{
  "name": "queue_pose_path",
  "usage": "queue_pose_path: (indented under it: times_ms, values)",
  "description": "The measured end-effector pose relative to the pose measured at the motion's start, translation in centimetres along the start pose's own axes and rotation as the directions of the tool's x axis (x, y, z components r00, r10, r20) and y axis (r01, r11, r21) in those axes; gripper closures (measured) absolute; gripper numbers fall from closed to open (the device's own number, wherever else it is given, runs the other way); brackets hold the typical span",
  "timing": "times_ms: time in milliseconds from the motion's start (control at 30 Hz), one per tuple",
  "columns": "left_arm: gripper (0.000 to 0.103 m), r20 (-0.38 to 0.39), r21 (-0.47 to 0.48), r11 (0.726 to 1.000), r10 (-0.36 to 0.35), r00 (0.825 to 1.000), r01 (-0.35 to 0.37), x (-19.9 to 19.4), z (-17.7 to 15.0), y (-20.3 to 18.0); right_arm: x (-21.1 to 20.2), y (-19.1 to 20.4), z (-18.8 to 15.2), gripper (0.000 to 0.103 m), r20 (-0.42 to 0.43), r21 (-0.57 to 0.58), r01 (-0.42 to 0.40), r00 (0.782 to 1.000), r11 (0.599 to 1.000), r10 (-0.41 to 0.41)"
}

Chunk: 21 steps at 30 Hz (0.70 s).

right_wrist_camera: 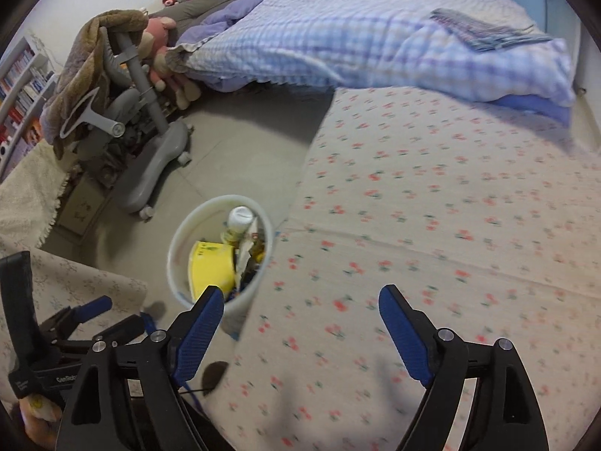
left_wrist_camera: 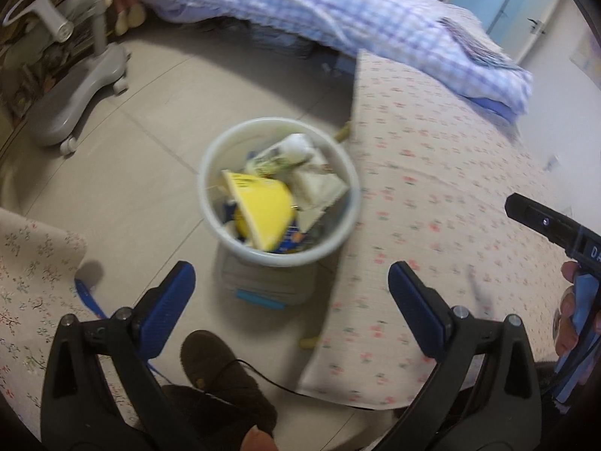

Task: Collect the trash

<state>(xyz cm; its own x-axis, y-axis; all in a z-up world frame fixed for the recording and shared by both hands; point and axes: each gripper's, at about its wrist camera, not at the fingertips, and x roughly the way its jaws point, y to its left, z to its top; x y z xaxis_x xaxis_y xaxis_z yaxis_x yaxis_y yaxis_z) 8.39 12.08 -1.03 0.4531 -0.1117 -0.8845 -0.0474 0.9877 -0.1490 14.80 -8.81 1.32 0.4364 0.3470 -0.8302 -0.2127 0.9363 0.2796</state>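
Observation:
A white round trash bin (left_wrist_camera: 210, 203) stands on the tiled floor beside the bed; it also shows in the right wrist view (right_wrist_camera: 176, 259). It holds a yellow carton (left_wrist_camera: 263, 210), a white bottle (right_wrist_camera: 240, 220) and crumpled wrappers (left_wrist_camera: 319, 184). My left gripper (left_wrist_camera: 291, 285) is open and empty, hovering above the near side of the bin. My right gripper (right_wrist_camera: 300, 308) is open and empty above the edge of the flowered bed sheet (right_wrist_camera: 432, 244), right of the bin. The right gripper's black body (left_wrist_camera: 552, 225) shows at the right edge of the left wrist view.
A flowered mattress (left_wrist_camera: 432, 206) with a folded checked quilt (right_wrist_camera: 375, 34) fills the right side. A grey wheeled chair base (right_wrist_camera: 157, 165) stands on the floor at left. A bookshelf (right_wrist_camera: 18, 86) is at far left. A brown slipper (left_wrist_camera: 221, 372) is near the bin.

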Motion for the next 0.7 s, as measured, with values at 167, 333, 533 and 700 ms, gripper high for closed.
queue_pose_path:
  times_ms: [167, 333, 533, 700]
  values:
    - [0.001, 0.034, 0.035, 0.999, -0.010, 0.999, 0.009, -1.6, -1.5, -3.3, -4.7, -2.4, -3.5, 0.007, 0.044, -0.012, 0.124, 0.991, 0.992, -0.123]
    - [0.001, 0.057, 0.031, 0.998, -0.055, 0.997, 0.053, -2.9, -4.1, -5.9, -8.8, -4.3, -8.1, 0.001, 0.100, 0.023, 0.207, 0.973, 0.978, -0.209]
    - [0.001, 0.094, 0.082, 0.997, 0.004, 0.996, -0.012, -3.8, -6.5, -8.2, -10.8, -5.6, -12.6, 0.001, 0.181, 0.106, 0.271, 0.941, 0.957, -0.286]
    - [0.001, 0.120, 0.068, 0.996, 0.048, 0.992, -0.057, -3.4, -7.7, -8.7, -10.4, -6.4, -14.4, 0.001, 0.180, 0.137, 0.306, 0.928, 0.942, -0.327]
